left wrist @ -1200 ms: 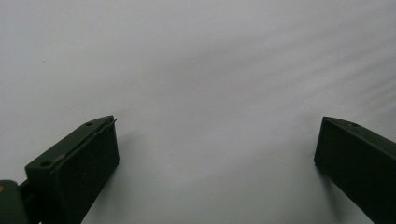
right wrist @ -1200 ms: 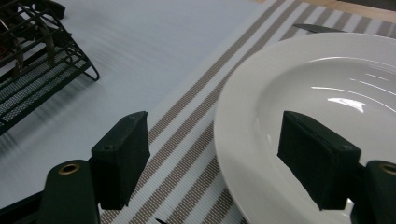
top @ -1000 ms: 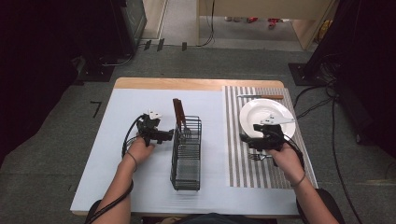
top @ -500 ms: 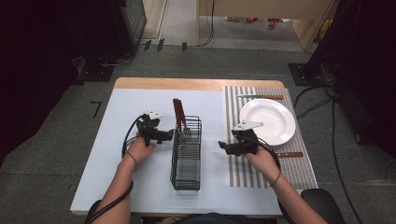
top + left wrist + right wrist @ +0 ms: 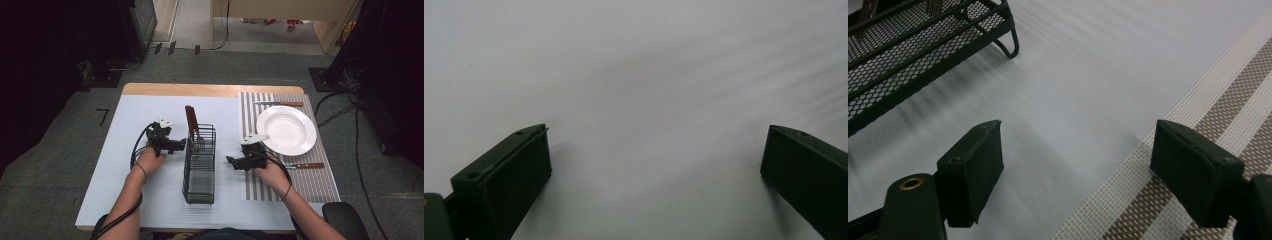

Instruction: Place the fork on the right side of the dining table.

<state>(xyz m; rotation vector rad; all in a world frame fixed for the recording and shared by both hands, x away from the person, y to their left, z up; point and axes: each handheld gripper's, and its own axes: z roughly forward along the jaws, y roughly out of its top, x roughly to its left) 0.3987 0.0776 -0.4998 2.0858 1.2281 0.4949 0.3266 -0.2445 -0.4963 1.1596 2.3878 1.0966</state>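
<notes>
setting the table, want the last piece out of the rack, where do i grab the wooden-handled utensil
Grip the brown handle that sticks up above the wire rack at its far end. Come from above with the open right hand-held gripper; the working end is down inside the mesh.

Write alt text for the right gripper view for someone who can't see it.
The right gripper is open, its two black fingers spread above a pale table surface. A black mesh basket sits at upper left, and a brown-and-white striped placemat runs along the right edge.

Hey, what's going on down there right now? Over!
Both tools open, empty. Right tool heading toward wire basket. Knife standing inside. Nothing in between.
</notes>
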